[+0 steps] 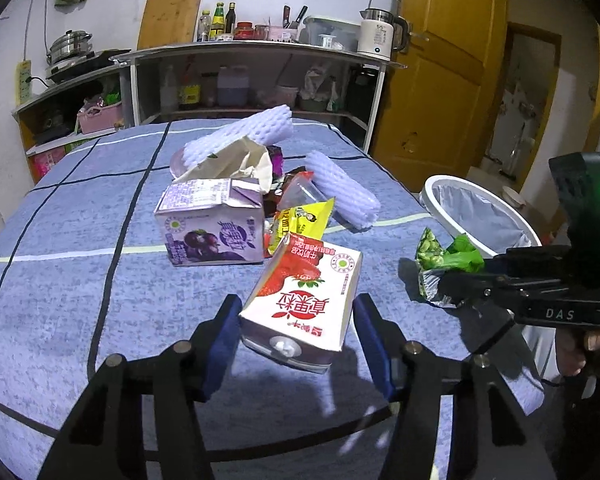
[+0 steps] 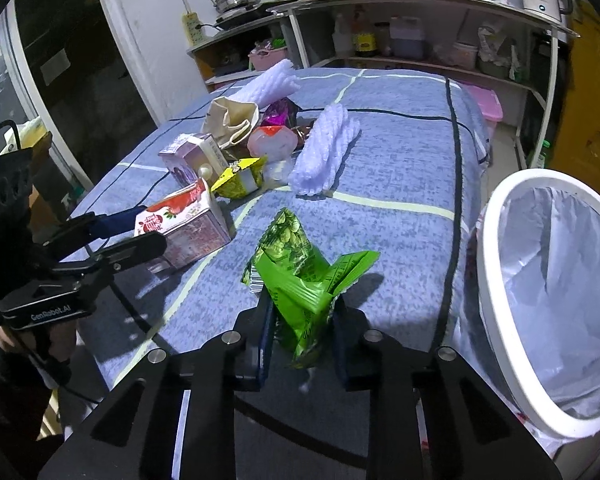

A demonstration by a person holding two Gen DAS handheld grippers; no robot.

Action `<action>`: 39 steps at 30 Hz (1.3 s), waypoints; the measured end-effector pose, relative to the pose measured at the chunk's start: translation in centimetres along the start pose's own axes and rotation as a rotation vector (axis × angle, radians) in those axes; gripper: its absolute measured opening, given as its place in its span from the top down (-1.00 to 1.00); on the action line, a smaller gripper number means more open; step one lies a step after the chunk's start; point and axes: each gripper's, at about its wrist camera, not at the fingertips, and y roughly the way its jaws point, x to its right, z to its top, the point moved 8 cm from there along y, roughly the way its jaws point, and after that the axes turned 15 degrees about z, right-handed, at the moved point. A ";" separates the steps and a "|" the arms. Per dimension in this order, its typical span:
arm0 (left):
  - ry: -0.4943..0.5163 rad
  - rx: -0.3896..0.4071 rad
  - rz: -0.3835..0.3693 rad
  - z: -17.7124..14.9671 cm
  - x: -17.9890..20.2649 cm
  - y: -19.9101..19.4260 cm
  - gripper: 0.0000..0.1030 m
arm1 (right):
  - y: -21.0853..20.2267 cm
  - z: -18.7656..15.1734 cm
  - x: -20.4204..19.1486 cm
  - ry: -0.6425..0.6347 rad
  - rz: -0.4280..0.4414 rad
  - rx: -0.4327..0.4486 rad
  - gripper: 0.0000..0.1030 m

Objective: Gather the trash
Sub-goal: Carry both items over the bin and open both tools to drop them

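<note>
So far little looks done: the lined bin (image 2: 500, 280) beside the worktop (image 2: 400, 168) shows no trash inside. The right tongs (image 2: 300, 320) grip a green snack wrapper (image 2: 300, 272), not yet over the bin. The left tongs (image 1: 296, 332) straddle a strawberry milk carton (image 1: 304, 300); pad contact is unclear. A purple carton (image 1: 208, 224), foam nets (image 1: 340, 192) and wrappers remain heaped on the cloth.
</note>
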 end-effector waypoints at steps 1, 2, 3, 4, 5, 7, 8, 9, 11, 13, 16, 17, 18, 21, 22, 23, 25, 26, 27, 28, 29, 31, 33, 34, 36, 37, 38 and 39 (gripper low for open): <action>-0.004 0.001 0.003 0.0 0.1 -0.1 -0.15 | -0.2 -0.1 0.0 0.004 0.000 0.005 0.51; -0.010 0.002 0.004 -0.1 0.2 -0.2 -0.15 | -0.4 -0.1 0.0 0.007 0.000 0.009 0.51; -0.021 0.003 0.006 -0.1 0.3 -0.3 -0.15 | -0.6 -0.1 0.0 0.009 -0.001 0.014 0.52; -0.029 0.005 0.007 -0.1 0.4 -0.5 -0.15 | -0.9 -0.2 0.1 0.011 -0.002 0.020 0.52; -0.036 0.007 0.010 -0.1 0.5 -0.7 -0.15 | -1.2 -0.2 0.2 0.014 -0.003 0.025 0.52; -0.049 0.010 0.017 -0.1 0.8 -1.1 -0.15 | -1.9 -0.4 0.2 0.021 -0.006 0.038 0.52; -0.053 0.011 0.018 -0.1 1.0 -1.2 -0.15 | -2.2 -0.4 0.3 0.025 -0.008 0.045 0.52; -0.059 0.012 0.019 0.0 1.2 -1.4 -0.14 | -2.3 -0.3 0.4 0.027 -0.011 0.049 0.52; -0.068 0.015 0.019 0.1 1.6 -1.7 -0.14 | -3.0 -0.5 0.7 0.036 -0.016 0.061 0.52; -0.075 0.020 0.018 0.5 2.0 -2.0 -0.14 | -3.8 -0.6 1.1 0.046 -0.024 0.074 0.52; -0.075 0.030 0.011 1.1 3.0 -2.4 -0.14 | -5.1 -0.9 2.0 0.064 -0.040 0.095 0.52; -0.074 0.031 0.003 1.4 3.5 -2.5 -0.14 | -5.5 -1.0 2.4 0.070 -0.046 0.102 0.52; -0.072 0.032 -0.003 1.6 3.9 -2.5 -0.14 | -6.1 -1.1 2.9 0.080 -0.056 0.111 0.52; -0.054 0.042 -0.028 2.6 5.6 -2.5 -0.14 | -7.6 -1.3 4.4 0.106 -0.083 0.136 0.52; -0.046 0.046 -0.040 3.0 6.3 -2.5 -0.14 | -8.3 -1.4 5.1 0.119 -0.098 0.147 0.52; -0.037 0.050 -0.053 3.4 7.2 -2.5 -0.14 | -8.8 -1.5 5.6 0.128 -0.109 0.155 0.52; -0.020 0.056 -0.074 4.0 8.6 -2.3 -0.14 | -9.9 -1.7 6.7 0.143 -0.133 0.168 0.52; -0.010 0.058 -0.089 4.4 9.5 -2.2 -0.14 | -10.4 -1.8 7.2 0.151 -0.144 0.174 0.52; -0.001 0.060 -0.102 4.7 10.3 -2.1 -0.14 | -10.9 -1.9 7.7 0.160 -0.154 0.179 0.51; 0.007 0.063 -0.113 5.1 11.1 -2.0 -0.14 | -11.5 -2.0 8.4 0.170 -0.168 0.184 0.51; 0.016 0.064 -0.125 5.4 11.9 -1.9 -0.14 | -11.9 -2.1 8.9 0.177 -0.178 0.187 0.51; 0.033 0.066 -0.149 6.0 13.4 -1.6 -0.14 | -12.7 -2.5 10.0 0.194 -0.202 0.189 0.51; 0.052 0.064 -0.169 6.6 14.9 -1.1 -0.14 | -13.3 -2.7 11.0 0.212 -0.222 0.190 0.51; 0.062 0.060 -0.180 6.9 15.7 -0.7 -0.14 | -13.6 -2.9 11.6 0.222 -0.232 0.190 0.51; 0.076 0.052 -0.199 7.2 17.1 -0.3 -0.14 | -14.0 -3.2 12.5 0.238 -0.243 0.187 0.51; 0.083 0.047 -0.208 7.3 17.7 0.0 -0.14 | -14.2 -3.3 13.0 0.246 -0.249 0.185 0.51; 0.088 0.044 -0.215 7.3 18.3 0.2 -0.14 | -14.3 -3.5 13.3 0.251 -0.253 0.182 0.51; 0.095 0.041 -0.222 7.4 18.8 0.4 -0.14 | -14.4 -3.6 13.5 0.255 -0.258 0.179 0.51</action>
